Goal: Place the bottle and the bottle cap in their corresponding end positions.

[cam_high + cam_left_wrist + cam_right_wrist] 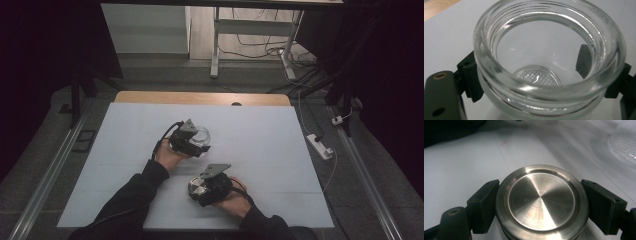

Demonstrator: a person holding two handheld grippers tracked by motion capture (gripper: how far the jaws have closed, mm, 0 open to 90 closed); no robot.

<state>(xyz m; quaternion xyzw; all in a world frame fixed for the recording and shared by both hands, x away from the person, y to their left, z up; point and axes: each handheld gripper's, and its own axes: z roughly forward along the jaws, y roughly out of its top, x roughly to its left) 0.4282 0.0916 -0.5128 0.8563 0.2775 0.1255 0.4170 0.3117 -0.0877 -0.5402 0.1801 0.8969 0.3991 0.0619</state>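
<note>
A clear glass jar (pixel 202 135) with a threaded neck is held over the middle of the white table cover. My left gripper (pixel 192 142) is shut on it. In the left gripper view the jar (pixel 544 50) has its open mouth toward the camera, and the black pads (pixel 471 82) press its sides below the rim. Nearer the person, my right gripper (pixel 202 189) is shut on a round brushed-metal lid (pixel 196 188). In the right gripper view the lid (pixel 541 200) sits between both pads (pixel 484 205), flat top up. The jar's patterned base (pixel 624 147) shows blurred at the upper right.
A white sheet (pixel 125 165) covers the table, with a strip of bare wood (pixel 200 97) at the far edge. A power strip (pixel 320 146) and cables lie on the floor at the right. A desk frame (pixel 215 50) stands behind the table.
</note>
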